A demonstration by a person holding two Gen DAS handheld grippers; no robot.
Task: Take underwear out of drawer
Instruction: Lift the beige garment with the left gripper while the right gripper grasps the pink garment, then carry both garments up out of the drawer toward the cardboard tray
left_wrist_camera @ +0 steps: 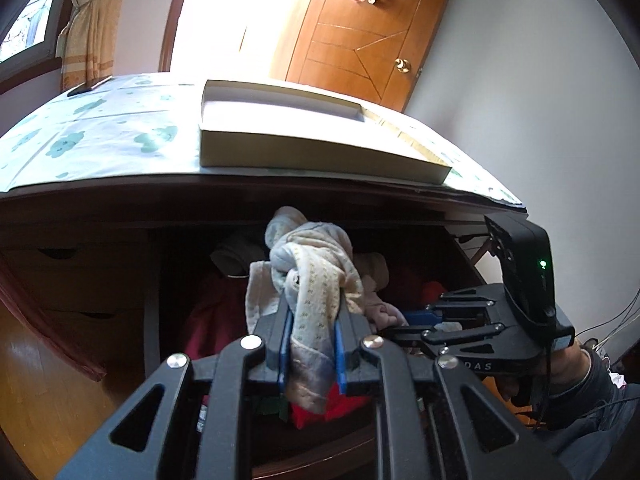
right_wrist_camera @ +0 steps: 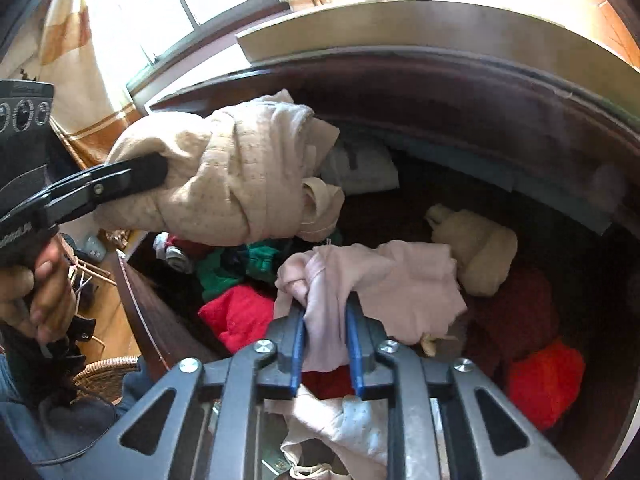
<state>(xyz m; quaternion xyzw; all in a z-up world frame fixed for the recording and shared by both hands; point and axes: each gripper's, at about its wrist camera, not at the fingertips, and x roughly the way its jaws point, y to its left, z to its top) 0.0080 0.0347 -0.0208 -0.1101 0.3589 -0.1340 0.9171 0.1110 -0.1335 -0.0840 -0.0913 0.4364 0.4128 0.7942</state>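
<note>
We have two pieces of underwear in hand. The cream dotted bundle (left_wrist_camera: 316, 276) is pinched in the left tongs (left_wrist_camera: 311, 344) and hangs lifted above the open drawer (right_wrist_camera: 560, 208), clear of the heap below. The pale pink piece (right_wrist_camera: 372, 280) is pinched between the blue pads of the right tongs (right_wrist_camera: 326, 344), but it lies low, resting on the other clothes inside the drawer. Around it we see a red garment (right_wrist_camera: 240, 312), a green one (right_wrist_camera: 256, 264) and a cream knotted roll (right_wrist_camera: 476, 248), all untouched. Above the drawer, the tabletop (left_wrist_camera: 100, 136) with its flowered cover carries a shallow cardboard box (left_wrist_camera: 304, 136). By our reading, one piece is nearly out, the second is gripped but not yet lifted, and neither has been set down anywhere.
</note>
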